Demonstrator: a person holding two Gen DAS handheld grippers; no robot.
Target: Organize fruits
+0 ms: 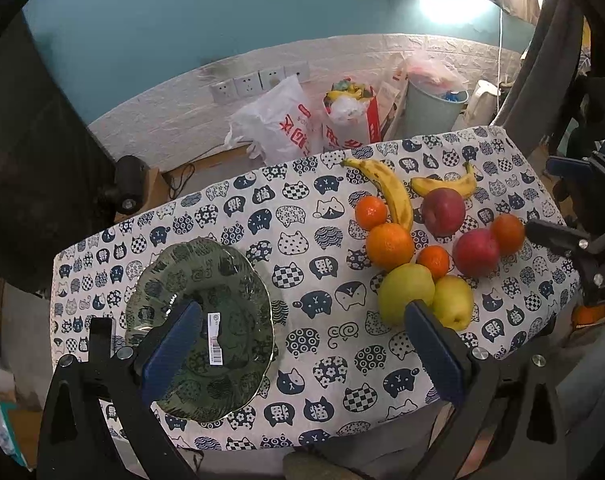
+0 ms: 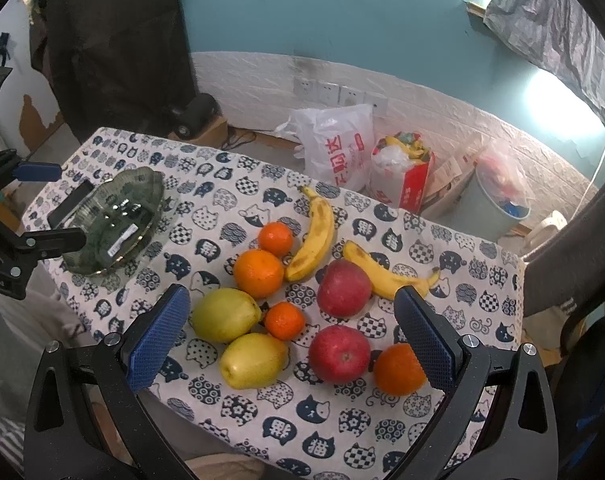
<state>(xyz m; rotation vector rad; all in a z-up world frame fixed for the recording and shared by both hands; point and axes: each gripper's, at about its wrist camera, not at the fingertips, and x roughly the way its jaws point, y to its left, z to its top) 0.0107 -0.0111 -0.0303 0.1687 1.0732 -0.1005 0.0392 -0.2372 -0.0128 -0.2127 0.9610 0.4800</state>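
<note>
Both claws are hanging wide open, gripping nothing: left claw (image 1: pixel 302 344) beside the scalloped green glass plate (image 1: pixel 238 264), right claw (image 2: pixel 290 332) over the fruit right of it, seemingly awaiting loading.

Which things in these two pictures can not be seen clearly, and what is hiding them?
- Green glass plate: left wrist view, the left gripper finger covers its near rim.
- Label on the plate: print too small to read in both views.
- Orange nearest the table edge: right wrist view, the right gripper finger hides its right side.
- Yellow-green pears: left wrist view, a finger covers their lower parts.
- Window: overexposed, nothing visible.
</note>
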